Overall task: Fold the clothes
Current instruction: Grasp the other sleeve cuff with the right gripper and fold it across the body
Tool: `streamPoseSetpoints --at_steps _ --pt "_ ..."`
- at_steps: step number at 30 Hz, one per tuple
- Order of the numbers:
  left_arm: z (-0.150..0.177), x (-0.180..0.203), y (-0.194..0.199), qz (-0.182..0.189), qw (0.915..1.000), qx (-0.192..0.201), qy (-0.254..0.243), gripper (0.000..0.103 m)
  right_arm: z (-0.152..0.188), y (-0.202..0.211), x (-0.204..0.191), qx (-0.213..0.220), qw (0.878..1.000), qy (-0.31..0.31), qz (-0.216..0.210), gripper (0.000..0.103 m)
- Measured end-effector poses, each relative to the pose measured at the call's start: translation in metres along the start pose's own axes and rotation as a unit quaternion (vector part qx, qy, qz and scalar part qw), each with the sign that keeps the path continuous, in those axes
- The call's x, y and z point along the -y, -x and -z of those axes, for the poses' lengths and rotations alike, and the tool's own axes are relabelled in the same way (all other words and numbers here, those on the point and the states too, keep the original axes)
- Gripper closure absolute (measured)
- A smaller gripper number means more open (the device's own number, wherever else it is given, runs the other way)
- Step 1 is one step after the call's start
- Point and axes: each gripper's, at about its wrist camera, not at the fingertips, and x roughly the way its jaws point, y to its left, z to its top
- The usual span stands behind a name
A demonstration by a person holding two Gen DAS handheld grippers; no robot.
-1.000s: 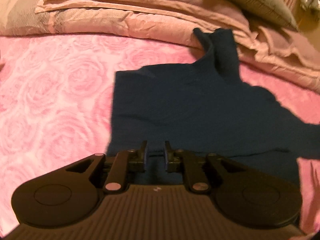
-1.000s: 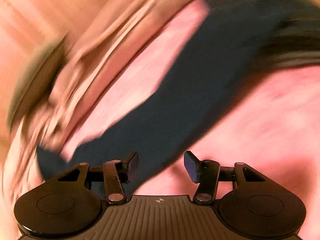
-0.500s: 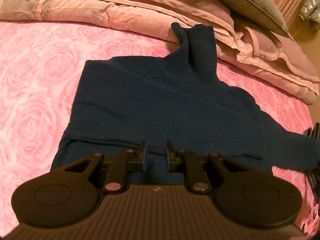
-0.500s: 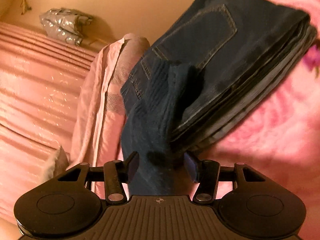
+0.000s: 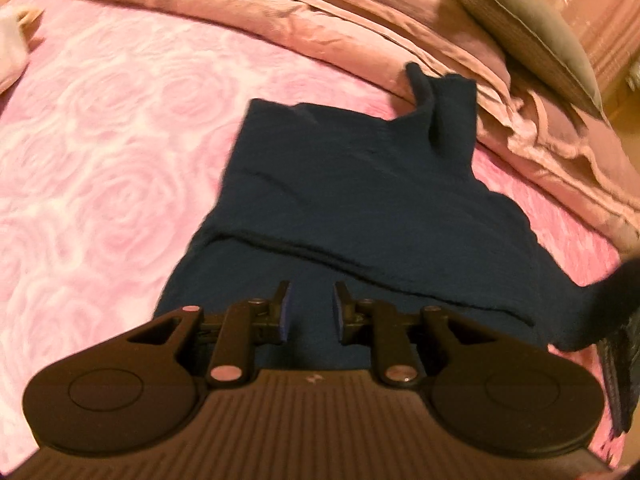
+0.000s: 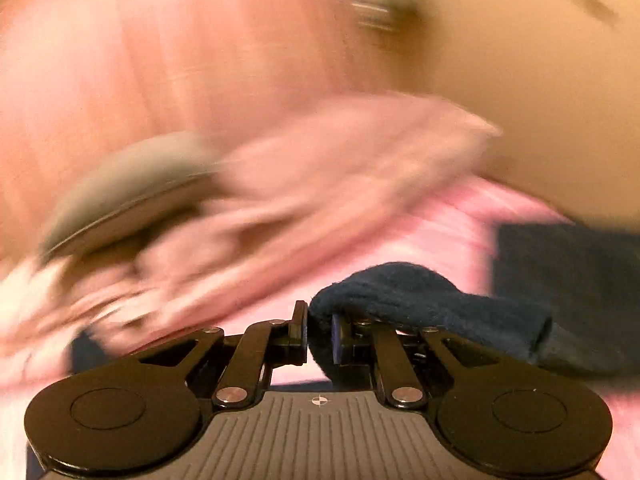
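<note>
A dark blue knit sweater [image 5: 360,200] lies flat on the pink rose-patterned bedspread [image 5: 100,160], its neck pointing toward the quilt. My left gripper [image 5: 311,300] sits over the sweater's near part. Its jaws are a narrow gap apart with dark knit showing between them, and I cannot tell whether they pinch it. My right gripper [image 6: 318,320] is shut on the sweater's sleeve [image 6: 420,292], which bulges out above the pads and drapes off to the right. In the left wrist view the sleeve [image 5: 616,292] rises off the bed at the right edge.
A folded pink quilt [image 5: 320,20] and a grey pillow [image 5: 520,28] line the far side of the bed. A dark folded garment [image 6: 568,264] lies on the bedspread to the right. The right wrist view is heavily blurred.
The right gripper has closed on the sleeve and swung up and away from the folded jeans. The left gripper has shifted sideways over the sweater.
</note>
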Motion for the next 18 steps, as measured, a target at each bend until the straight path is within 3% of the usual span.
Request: streamPoseSetpoints --at_steps 2,3,4,5,6,8,9,11,13,18 --pt "0.003 -0.01 0.007 0.003 0.9999 0.004 0.017 0.086 0.009 -0.001 -0.073 -0.009 0.994 0.092 -0.057 0.092" --pt "0.005 -0.015 0.011 0.003 0.9997 0.006 0.025 0.085 0.026 0.0 -0.109 -0.026 0.986 0.145 -0.083 0.076" --pt "0.006 -0.02 0.013 0.002 0.9995 0.006 0.033 0.085 0.044 0.0 -0.144 -0.043 0.973 0.197 -0.108 0.026" --pt "0.006 -0.025 0.015 0.0 0.9992 0.005 0.04 0.084 0.061 0.0 -0.18 -0.061 0.957 0.249 -0.133 0.006" --pt "0.007 -0.029 0.016 0.0 0.999 0.005 0.045 0.083 0.082 0.002 -0.202 -0.069 0.941 0.297 -0.145 0.0" --pt "0.008 -0.036 0.017 0.001 0.9985 0.004 0.055 0.082 0.122 0.004 -0.228 -0.088 0.911 0.374 -0.152 0.0" --pt "0.009 -0.04 0.017 0.002 0.9982 0.004 0.06 0.081 0.136 0.003 -0.229 -0.111 0.904 0.384 -0.15 0.001" --pt "0.009 -0.045 0.015 0.009 0.9981 0.004 0.06 0.078 0.152 0.0 -0.218 -0.156 0.909 0.359 -0.145 0.001" --pt "0.007 -0.045 0.008 0.018 0.9979 0.003 0.062 0.078 0.158 -0.009 -0.2 -0.183 0.914 0.346 -0.112 0.001" --pt "-0.018 -0.036 -0.021 0.06 0.9935 0.014 0.096 0.071 0.151 -0.03 -0.143 -0.199 0.918 0.342 -0.012 0.003"
